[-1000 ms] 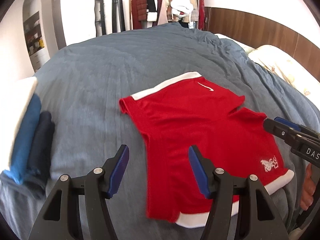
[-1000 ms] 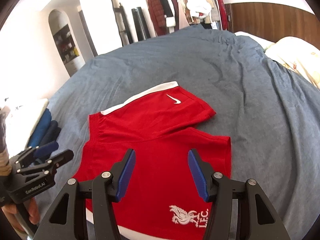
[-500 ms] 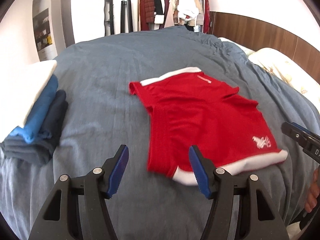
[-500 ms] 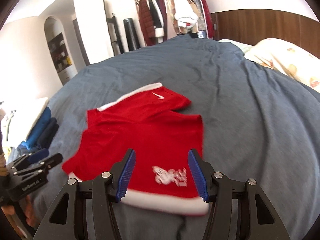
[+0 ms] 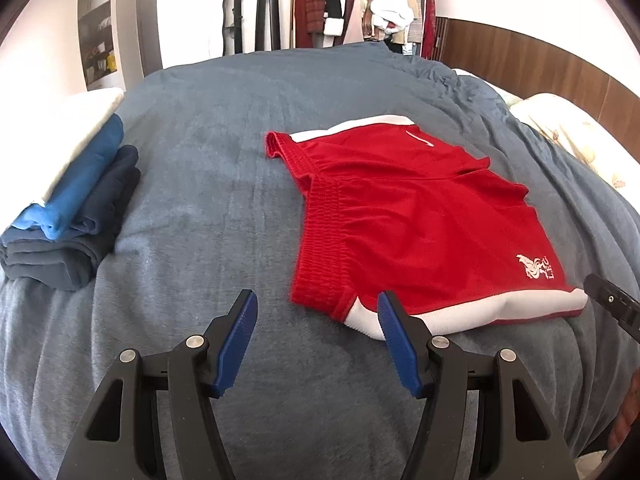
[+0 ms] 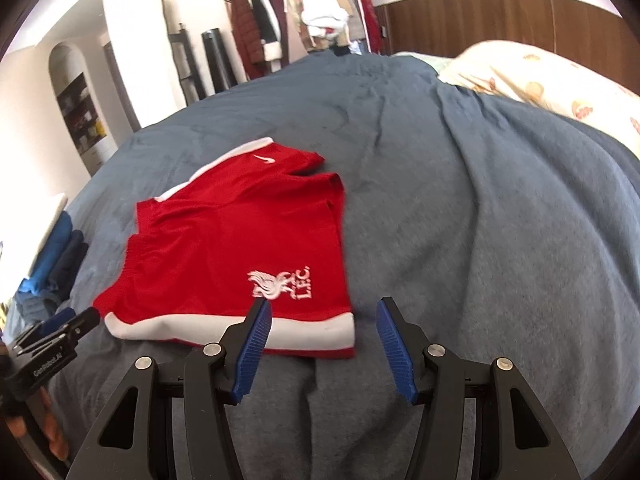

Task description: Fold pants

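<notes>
A stack of folded clothes (image 5: 68, 216) is sitting at the left on the grey bed (image 5: 208, 168). The left claw (image 5: 316, 340) is hovering wide and empty before the waistband corner of the red shorts (image 5: 420, 220); the right claw (image 6: 324, 344), equally wide, is facing their white hem.

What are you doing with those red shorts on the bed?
A person holds a gripper in each hand over a bed with a grey-blue blanket. The red football shorts lie flat on it, not yet folded. The left gripper and the right gripper are both open and empty, near the white hem. A stack of folded clothes sits off to the side.
</notes>
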Motion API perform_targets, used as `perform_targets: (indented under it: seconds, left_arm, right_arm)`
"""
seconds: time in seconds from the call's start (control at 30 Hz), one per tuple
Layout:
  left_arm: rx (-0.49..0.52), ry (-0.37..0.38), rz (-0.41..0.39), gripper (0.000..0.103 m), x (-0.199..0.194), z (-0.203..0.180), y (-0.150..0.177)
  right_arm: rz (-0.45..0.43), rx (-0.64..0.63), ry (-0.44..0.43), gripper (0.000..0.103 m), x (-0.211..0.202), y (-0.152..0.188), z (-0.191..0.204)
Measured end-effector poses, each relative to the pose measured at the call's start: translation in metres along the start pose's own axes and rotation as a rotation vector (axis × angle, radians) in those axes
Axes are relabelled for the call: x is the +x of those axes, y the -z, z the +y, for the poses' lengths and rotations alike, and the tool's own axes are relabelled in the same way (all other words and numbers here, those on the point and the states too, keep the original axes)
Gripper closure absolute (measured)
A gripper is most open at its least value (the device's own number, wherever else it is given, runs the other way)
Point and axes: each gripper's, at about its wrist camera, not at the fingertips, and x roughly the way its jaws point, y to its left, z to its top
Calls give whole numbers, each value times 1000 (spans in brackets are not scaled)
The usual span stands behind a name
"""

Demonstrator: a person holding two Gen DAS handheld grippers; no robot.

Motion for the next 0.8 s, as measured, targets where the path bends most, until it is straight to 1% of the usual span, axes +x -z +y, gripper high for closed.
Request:
perform_targets:
  seconds: [0.13, 0.27, 0.37, 0.5, 0.7, 0.8]
  left_arm:
    - [4, -1, 2, 42, 6, -3, -2]
    - [0, -9, 2, 42, 10, -5, -5]
    - [-11, 3, 25, 43, 18, -5, -5]
    - [-6, 4, 56, 53, 26, -6, 0]
    - [18, -4, 70, 60, 33, -8, 7]
    - [10, -2, 76, 65, 36, -7, 9]
  right_arm:
    - [8, 31, -4, 47, 4, 2, -7]
    - [38, 54, -18, 47, 12, 5, -10]
    - [57, 63, -37, 48, 17, 7, -11]
    - [79, 59, -53, 50, 22, 13, -9]
    - [106, 70, -62, 55, 30, 23, -13]
    - [103, 50, -63, 61, 31, 25, -11]
